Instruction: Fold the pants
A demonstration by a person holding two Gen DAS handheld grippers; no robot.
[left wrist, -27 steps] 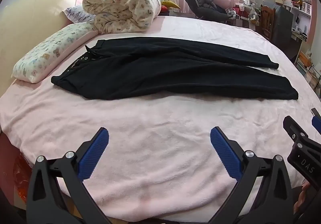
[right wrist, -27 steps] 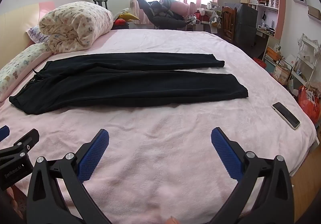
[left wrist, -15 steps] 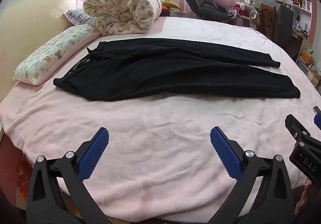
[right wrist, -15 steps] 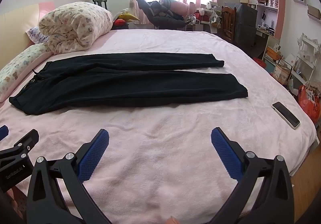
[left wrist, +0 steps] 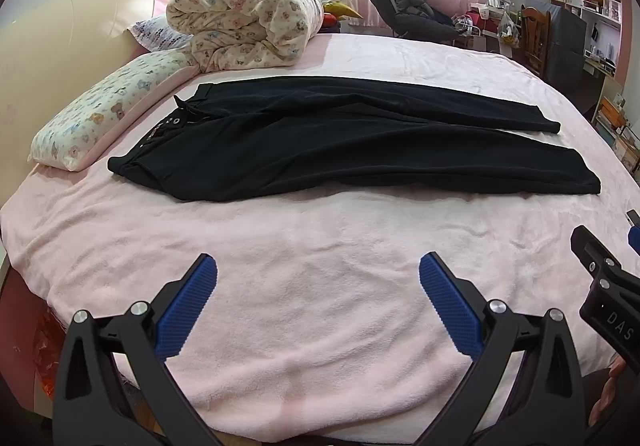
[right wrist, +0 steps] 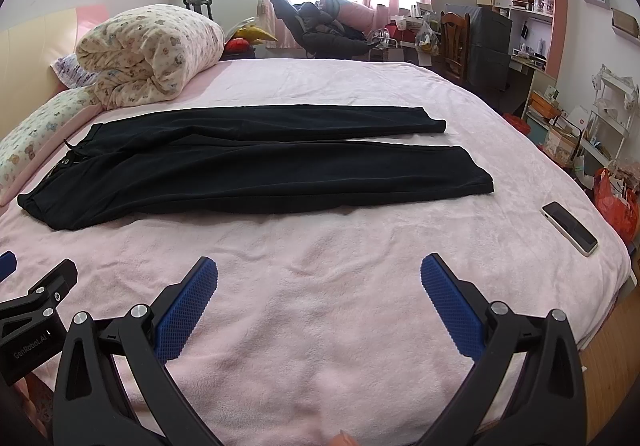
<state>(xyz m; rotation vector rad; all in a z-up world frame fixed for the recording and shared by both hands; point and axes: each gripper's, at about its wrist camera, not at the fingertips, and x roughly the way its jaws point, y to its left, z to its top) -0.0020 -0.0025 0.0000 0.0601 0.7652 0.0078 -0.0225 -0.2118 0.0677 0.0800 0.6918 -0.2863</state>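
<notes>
Black pants [left wrist: 340, 138] lie flat across the pink bed [left wrist: 320, 286], waistband to the left near the pillow, both legs stretched to the right. They also show in the right wrist view [right wrist: 256, 170]. My left gripper [left wrist: 318, 270] is open and empty, above the near edge of the bed, well short of the pants. My right gripper [right wrist: 319, 272] is open and empty, also over the near part of the bed. Each gripper's body shows at the edge of the other's view.
A rolled patterned quilt [left wrist: 244, 22] and a long pillow [left wrist: 108, 110] lie at the head of the bed on the left. A phone [right wrist: 570, 228] lies on the bed's right side. A chair, a desk and shelves [right wrist: 520, 14] stand beyond the bed.
The left wrist view has shifted slightly, so the pants sit a little lower in it. The right gripper has barely moved. Both stay open.
</notes>
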